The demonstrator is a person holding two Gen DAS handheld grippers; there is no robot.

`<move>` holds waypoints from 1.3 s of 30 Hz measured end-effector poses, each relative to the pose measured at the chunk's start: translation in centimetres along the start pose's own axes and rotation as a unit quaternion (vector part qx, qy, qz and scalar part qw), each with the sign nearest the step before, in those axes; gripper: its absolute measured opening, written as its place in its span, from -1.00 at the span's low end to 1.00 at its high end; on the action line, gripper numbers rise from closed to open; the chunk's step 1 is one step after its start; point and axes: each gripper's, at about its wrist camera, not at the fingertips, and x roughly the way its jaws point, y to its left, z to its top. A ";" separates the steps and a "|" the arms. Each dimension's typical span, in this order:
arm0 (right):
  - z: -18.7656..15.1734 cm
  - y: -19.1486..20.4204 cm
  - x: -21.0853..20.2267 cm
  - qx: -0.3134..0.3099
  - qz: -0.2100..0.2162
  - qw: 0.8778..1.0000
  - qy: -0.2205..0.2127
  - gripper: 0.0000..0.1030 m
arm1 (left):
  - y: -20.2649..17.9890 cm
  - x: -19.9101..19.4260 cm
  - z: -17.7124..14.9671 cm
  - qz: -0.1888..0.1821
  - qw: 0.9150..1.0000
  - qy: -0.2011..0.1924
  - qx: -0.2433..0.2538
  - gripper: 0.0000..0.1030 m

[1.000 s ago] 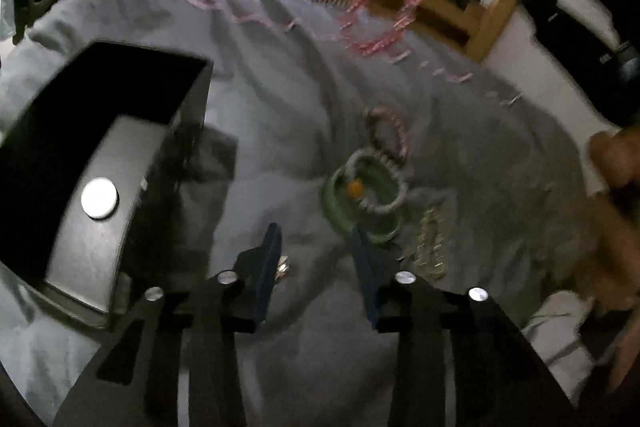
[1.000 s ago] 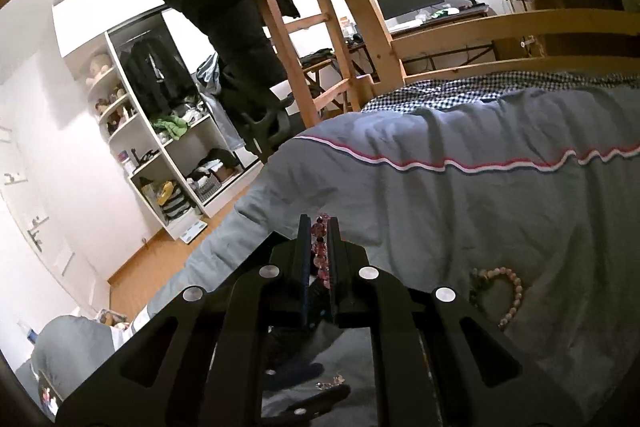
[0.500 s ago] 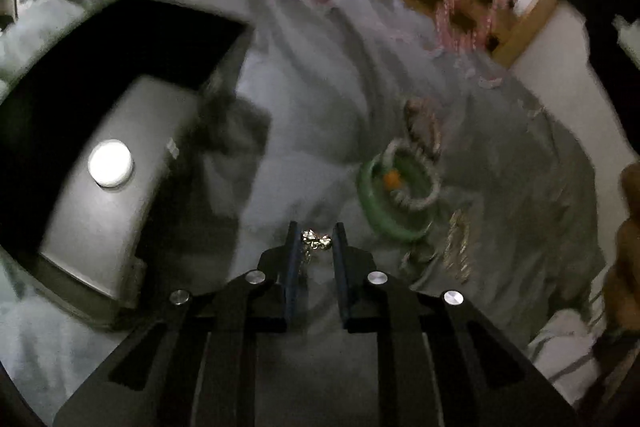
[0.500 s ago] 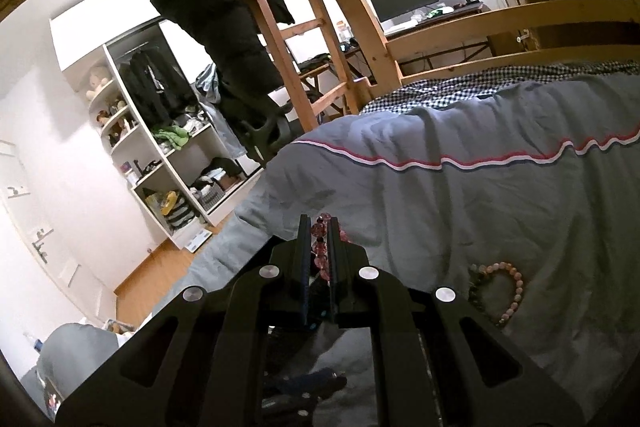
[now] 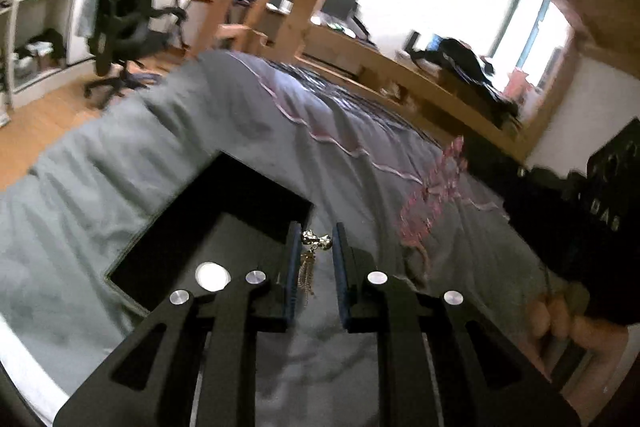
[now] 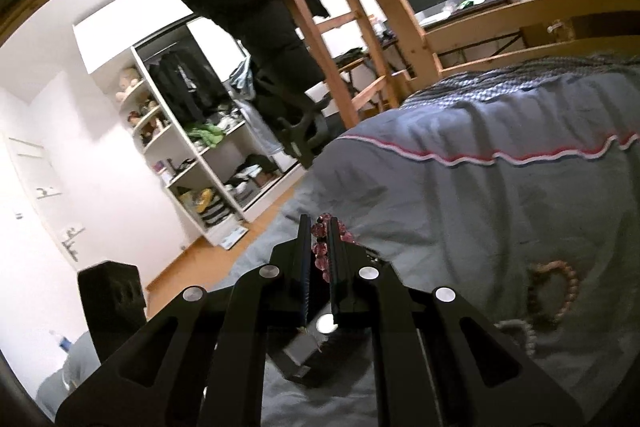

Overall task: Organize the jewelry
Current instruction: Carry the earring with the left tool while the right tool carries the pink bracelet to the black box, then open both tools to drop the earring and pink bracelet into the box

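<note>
Pale lettering shows on a black sleeve [image 5: 600, 211] at the left wrist view's right edge. It is too blurred to read. No other text is legible.

From the left wrist we look along our fingers [image 5: 294, 259], tilted down over the grey bed [image 5: 208, 131] toward the wooden bed frame [image 5: 400, 67] and bright window. From the right wrist we face the shelving unit [image 6: 192, 163] and ladder [image 6: 320, 23]. Both views sit close above the bed and share the black jewelry box [image 5: 192, 239], low in the right view [image 6: 298, 359].
</note>
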 end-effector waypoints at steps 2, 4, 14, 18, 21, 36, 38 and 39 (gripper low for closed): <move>-0.1 0.4 1.1 -0.003 0.006 1.000 0.007 -0.83 | 0.9 -0.3 0.2 0.027 1.000 -0.009 -0.007 -0.70; -0.3 1.0 2.3 -0.006 0.016 1.000 0.016 -0.83 | 1.8 -0.1 0.2 0.032 0.999 -0.003 -0.019 -0.70; -3.5 2.1 8.3 -0.027 0.041 0.995 0.082 -0.83 | 4.5 0.6 -0.2 0.065 0.996 0.007 -0.056 -0.71; -4.0 1.6 8.6 -0.022 0.038 0.995 0.089 -0.83 | 5.1 0.1 -0.2 0.075 0.995 0.003 -0.069 -0.71; -4.0 1.3 8.4 -0.019 0.036 0.995 0.088 -0.83 | 5.2 -0.2 -0.2 0.076 0.994 0.000 -0.073 -0.70; -1.5 -0.9 5.6 -0.003 -0.063 0.997 0.032 0.93 | 5.4 -2.5 0.4 0.102 0.989 -0.058 -0.095 0.88; -0.6 -1.3 4.5 -0.018 -0.118 0.993 0.023 0.93 | 5.2 -2.4 0.3 0.099 0.989 -0.062 -0.091 0.88; -0.2 -1.5 3.8 -0.026 -0.140 0.990 0.018 0.93 | 4.9 -2.2 0.3 0.097 0.990 -0.059 -0.083 0.88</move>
